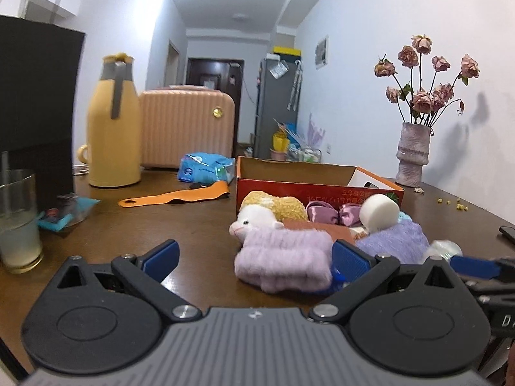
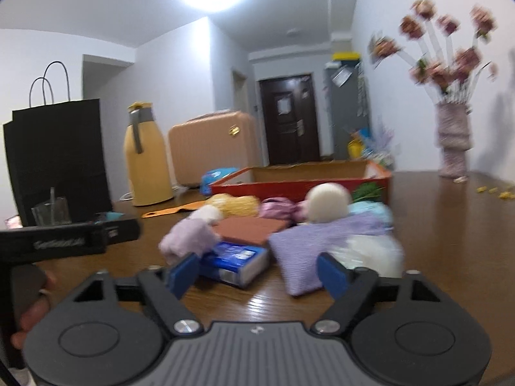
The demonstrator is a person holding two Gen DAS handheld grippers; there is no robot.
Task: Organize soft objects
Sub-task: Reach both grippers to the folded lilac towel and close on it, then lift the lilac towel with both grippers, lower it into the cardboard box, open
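Soft things lie heaped at frame centre on the brown wooden table (image 1: 193, 218), before an open red-orange cardboard box (image 1: 318, 189) whose printed lettering is upside down and unreadable. The left gripper (image 1: 257, 254) gapes wide, empty, beside a fluffy lilac cloth (image 1: 283, 257). The right gripper (image 2: 260, 276) stands partly open, gripping nothing, near a blue-and-white packet (image 2: 235, 257), its print blurred.

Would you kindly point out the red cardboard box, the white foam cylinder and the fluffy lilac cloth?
Red cardboard box (image 1: 322, 192): left wrist view, front wall.
White foam cylinder (image 1: 379, 212): left wrist view, rounded side.
Fluffy lilac cloth (image 1: 283, 257): left wrist view, middle of the folded pile.
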